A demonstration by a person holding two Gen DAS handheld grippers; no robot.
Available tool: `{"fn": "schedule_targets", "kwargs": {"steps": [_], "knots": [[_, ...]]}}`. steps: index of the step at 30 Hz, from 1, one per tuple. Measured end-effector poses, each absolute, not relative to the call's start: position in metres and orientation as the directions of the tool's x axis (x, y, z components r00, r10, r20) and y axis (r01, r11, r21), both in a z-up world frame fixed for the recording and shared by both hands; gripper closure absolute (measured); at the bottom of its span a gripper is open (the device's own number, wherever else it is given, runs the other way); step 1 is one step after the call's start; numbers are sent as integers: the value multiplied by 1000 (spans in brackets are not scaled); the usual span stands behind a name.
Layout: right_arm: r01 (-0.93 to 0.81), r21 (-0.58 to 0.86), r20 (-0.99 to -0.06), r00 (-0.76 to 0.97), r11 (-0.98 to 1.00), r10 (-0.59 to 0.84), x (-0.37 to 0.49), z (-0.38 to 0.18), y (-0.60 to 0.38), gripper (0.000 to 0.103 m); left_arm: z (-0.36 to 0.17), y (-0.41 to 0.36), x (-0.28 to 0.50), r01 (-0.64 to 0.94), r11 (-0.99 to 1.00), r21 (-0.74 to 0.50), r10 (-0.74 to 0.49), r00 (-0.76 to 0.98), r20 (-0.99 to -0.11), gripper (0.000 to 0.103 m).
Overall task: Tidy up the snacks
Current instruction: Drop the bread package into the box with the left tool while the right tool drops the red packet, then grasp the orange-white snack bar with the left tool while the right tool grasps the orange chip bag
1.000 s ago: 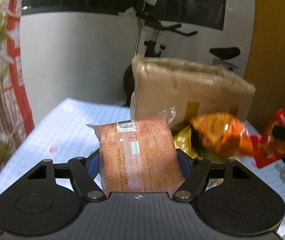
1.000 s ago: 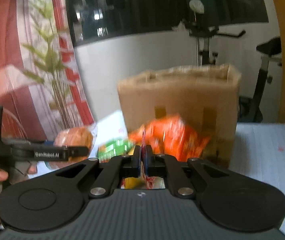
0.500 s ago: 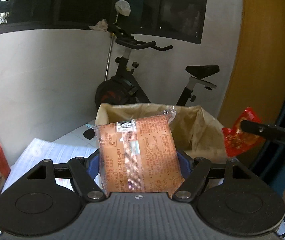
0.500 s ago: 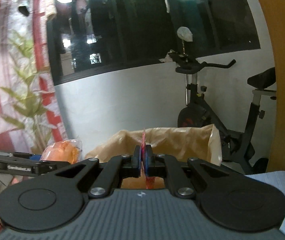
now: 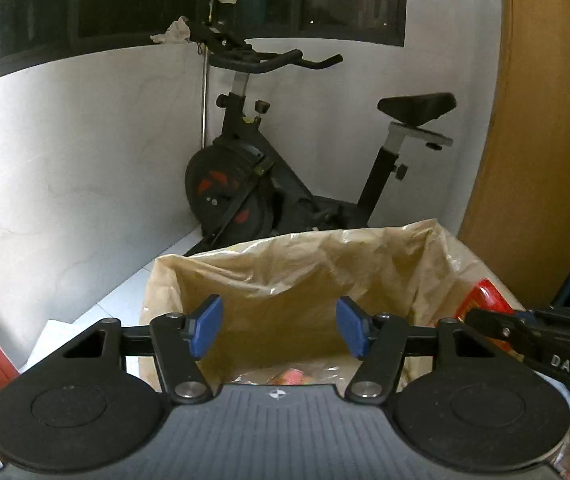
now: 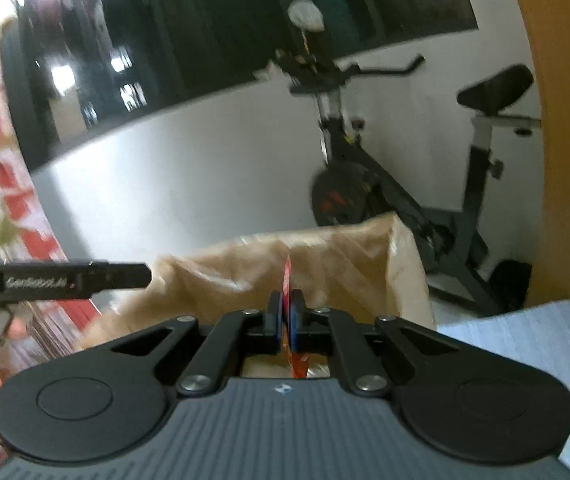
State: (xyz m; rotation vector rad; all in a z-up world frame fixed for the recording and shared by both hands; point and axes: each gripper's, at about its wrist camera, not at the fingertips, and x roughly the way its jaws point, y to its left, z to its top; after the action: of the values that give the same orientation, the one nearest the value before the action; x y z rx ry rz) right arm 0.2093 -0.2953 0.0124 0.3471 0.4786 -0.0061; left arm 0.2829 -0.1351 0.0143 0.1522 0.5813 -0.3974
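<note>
Edgewise upright, red snack packet (image 6: pixel 287 276) in right hand-held gripper (image 6: pixel 286 316)

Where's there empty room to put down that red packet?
For the red packet, the lined box is mostly free between its far and side walls; what looks like a snack lies by its near wall. The table cloth right of the box is bare too.
</note>
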Motion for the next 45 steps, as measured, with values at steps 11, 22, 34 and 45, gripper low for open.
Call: {"fn": "schedule_targets", "kwargs": {"steps": [11,22,34,45], "knots": [[54,310,-454,886,949,97,186,15,-296,77,19,-89,243,415,909,-28,-365,764,-533,32],[-30,284,-400,905,958,146,125,1,-269,24,2,-21,182,339,938,-69,-328,807,-492,12],[-185,-43,-522,842,982,136,88,-50,-205,9,-52,10,152,266,958,-108,-279,772,-571,11],[-138,-153,-516,856,979,39,111,-75,-184,16,-74,34,147,234,964,-126,-262,753,-604,11]]}}
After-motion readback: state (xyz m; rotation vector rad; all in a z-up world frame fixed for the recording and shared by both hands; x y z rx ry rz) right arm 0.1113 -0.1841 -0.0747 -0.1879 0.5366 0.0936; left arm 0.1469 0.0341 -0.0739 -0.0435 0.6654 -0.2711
